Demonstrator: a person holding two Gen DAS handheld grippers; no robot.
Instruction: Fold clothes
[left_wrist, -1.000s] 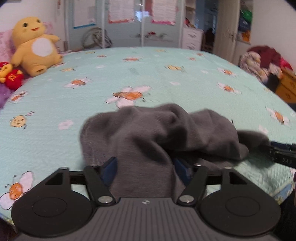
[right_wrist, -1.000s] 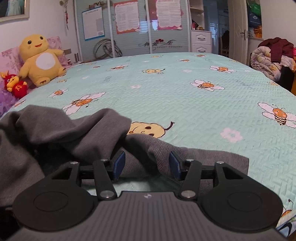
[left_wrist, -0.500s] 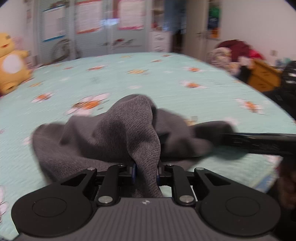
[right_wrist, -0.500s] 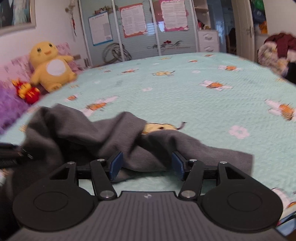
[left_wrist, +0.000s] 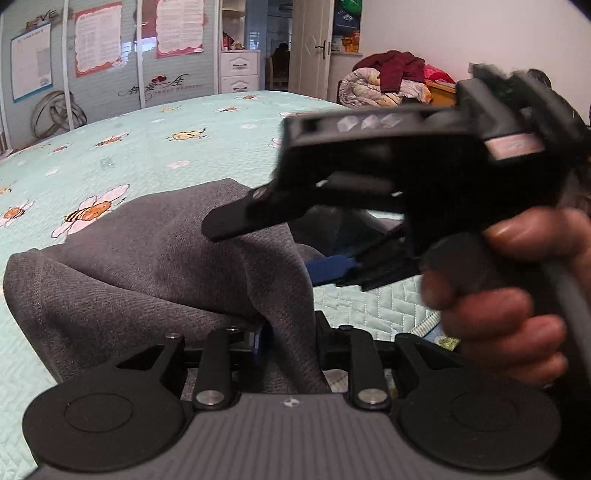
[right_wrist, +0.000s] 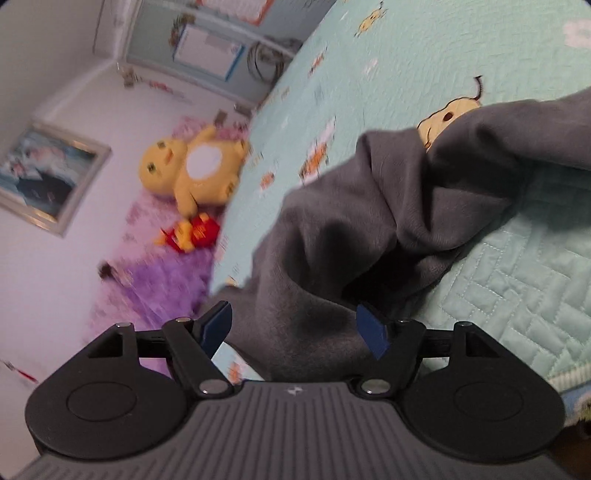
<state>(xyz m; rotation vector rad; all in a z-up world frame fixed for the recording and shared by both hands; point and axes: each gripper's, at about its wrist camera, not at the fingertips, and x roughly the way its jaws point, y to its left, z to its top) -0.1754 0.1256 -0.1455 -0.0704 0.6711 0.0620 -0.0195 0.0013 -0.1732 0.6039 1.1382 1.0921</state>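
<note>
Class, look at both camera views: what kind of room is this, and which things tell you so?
Most likely a bedroom at home: a wide bed with a bee-print quilt, a yellow plush toy by purple pillows, and sliding wardrobe doors.

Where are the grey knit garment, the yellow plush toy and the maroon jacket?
grey knit garment (left_wrist: 147, 258): left wrist view, its flat middle.
yellow plush toy (right_wrist: 201, 166): right wrist view, its white belly.
maroon jacket (left_wrist: 400, 68): left wrist view, top of pile.

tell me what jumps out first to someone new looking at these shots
A crumpled grey garment heaped on the near edge of the mint cartoon bedspread. The left gripper pinches a fold, jaws opening slightly, while the right gripper looms close above, jaws opening around the cloth. A yellow plush toy sits by the pillows.
</note>
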